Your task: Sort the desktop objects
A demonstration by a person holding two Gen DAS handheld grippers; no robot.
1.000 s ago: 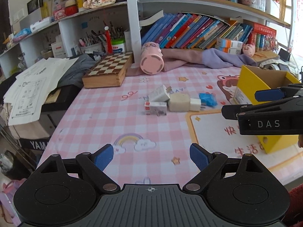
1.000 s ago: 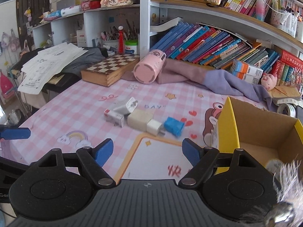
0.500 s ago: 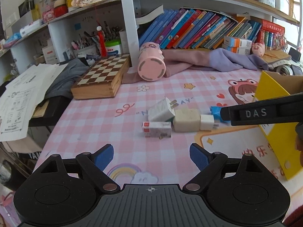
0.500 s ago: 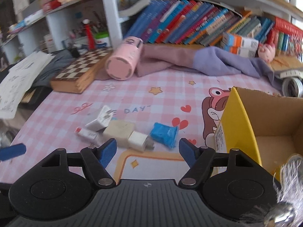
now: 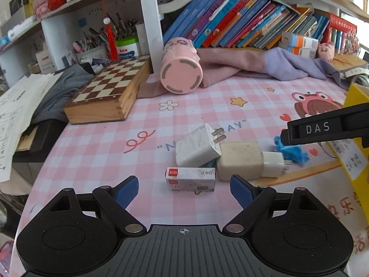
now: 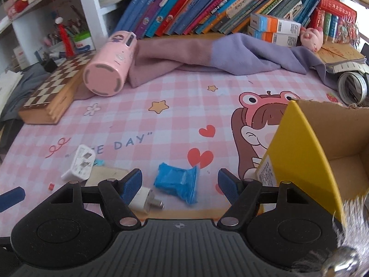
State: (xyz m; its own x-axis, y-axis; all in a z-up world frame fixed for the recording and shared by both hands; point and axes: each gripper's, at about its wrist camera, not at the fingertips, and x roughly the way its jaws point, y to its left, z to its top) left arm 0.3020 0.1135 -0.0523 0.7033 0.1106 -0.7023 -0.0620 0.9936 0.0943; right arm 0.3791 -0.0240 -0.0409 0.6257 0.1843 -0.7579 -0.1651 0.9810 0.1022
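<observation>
Pink checked table [image 5: 96,152], crowded along its far edge: chessboard box [image 5: 108,92] toward the far left corner, pink cup [image 5: 182,73] on its side mid-edge, purple cloth [image 5: 276,69] trailing to the far right. Yellow cardboard box [image 6: 306,152] open at the right edge, presumably the bin for sorting.

Cluster near the table's middle, toward the near edge: beige block [image 5: 239,159] touching a white charger [image 5: 198,147] with prongs up, a small white plug [image 5: 274,161] at the block's right side, a flat white carton [image 5: 191,181] just in front, a crumpled blue wrapper [image 6: 177,182] nearest the yellow box.

Left gripper [image 5: 184,189]: angled down toward the table, jaws wide and narrowing a little, nothing between the pads, carton just ahead of the gap. Right gripper [image 6: 180,182]: also pitched down, jaws wide apart, gripping nothing, blue wrapper lying in line between the pads but not pressed.

For a clean pick of the wrapper: lower until both pads straddle its bunched middle, keep the left pad clear of the small white plug just beside it, close gently since it looks soft and crushable, then lift before swinging to the box.
</observation>
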